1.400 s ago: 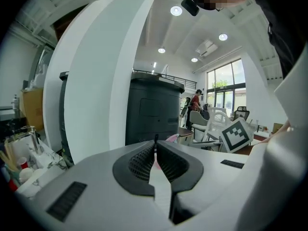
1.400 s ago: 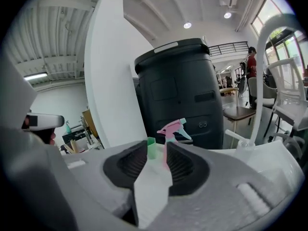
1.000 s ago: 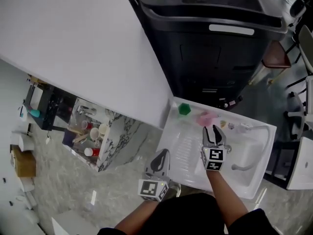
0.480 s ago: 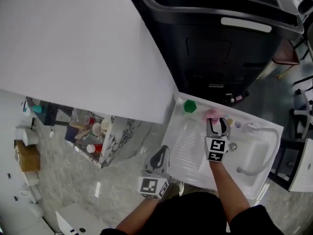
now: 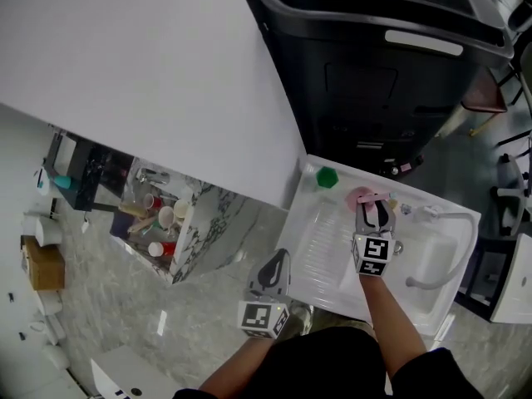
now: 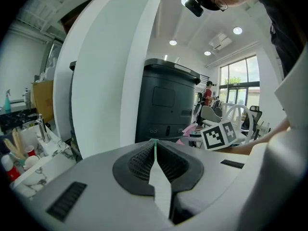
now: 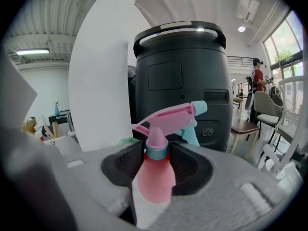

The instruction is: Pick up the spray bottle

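Right tool [image 5: 373, 212] grips a pink spray bottle [image 7: 155, 174] at the white sink [image 5: 312, 248], lower right.
Jaws, just narrowed, pinch its neck; its base is hidden. Left tool [image 6: 155, 153] pressed together, empty.

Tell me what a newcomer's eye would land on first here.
The pink spray bottle stands between the jaws of the right gripper, which have just been closing onto its neck. Behind it looms a big black bin, beyond the white sink.
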Tool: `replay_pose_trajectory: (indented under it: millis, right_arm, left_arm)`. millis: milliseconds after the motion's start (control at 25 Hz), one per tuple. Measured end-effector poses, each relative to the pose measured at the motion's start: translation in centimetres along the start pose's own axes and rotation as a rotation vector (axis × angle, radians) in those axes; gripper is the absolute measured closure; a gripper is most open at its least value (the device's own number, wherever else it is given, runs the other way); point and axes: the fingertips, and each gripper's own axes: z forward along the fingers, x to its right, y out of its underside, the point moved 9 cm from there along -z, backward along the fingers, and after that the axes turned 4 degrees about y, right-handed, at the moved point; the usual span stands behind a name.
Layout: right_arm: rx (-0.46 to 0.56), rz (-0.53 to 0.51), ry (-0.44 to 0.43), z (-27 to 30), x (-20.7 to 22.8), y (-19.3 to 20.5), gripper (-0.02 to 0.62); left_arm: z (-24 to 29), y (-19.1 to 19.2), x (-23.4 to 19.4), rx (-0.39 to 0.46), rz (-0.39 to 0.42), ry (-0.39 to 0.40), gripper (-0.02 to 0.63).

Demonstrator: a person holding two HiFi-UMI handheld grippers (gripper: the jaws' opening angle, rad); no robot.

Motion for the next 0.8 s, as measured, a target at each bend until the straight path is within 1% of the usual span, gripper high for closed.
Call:
replay_pose_trajectory:
  millis: [160, 360, 400, 520, 560, 720, 800]
  right_arm:
    - [0.048, 0.002, -0.033, -3.3, -1.1, -1.3, 0.432]
    - [0.094, -0.014, -0.053, -10.8, -3.4, -2.0, 0.433]
    - [0.099, -0.013, -0.056, -12.5, -4.0, -2.0, 0.433]
    - [0.114, -0.017, -0.051, -18.0, -6.0, -1.8, 0.434]
    - [0.116, -0.015, -0.043, -20.1, -6.7, -1.6, 0.434]
    - [0.119, 0.003, -0.015, -28.7, -9.1, -0.6, 0.434]
    - [0.114, 0.007, -0.01, -32.9, -10.1, 0.0, 0.436]
  left_arm:
    - [-1.8, 0.3, 0.2, 0.022, -0.001, 0.014, 0.577]
    - [-5.6, 1.4, 1.2, 0.047, 0.002, 0.043, 0.577]
    - [-6.6, 1.6, 1.5, 0.057, 0.018, 0.053, 0.577]
    - [-10.1, 2.3, 2.9, 0.072, 0.116, 0.093, 0.577]
    - [-11.6, 2.8, 3.4, 0.076, 0.124, 0.108, 0.577]
    - [-17.5, 4.9, 5.1, 0.113, 0.052, 0.151, 0.577]
    - [-20.4, 5.7, 6.0, 0.127, 0.046, 0.167, 0.577]
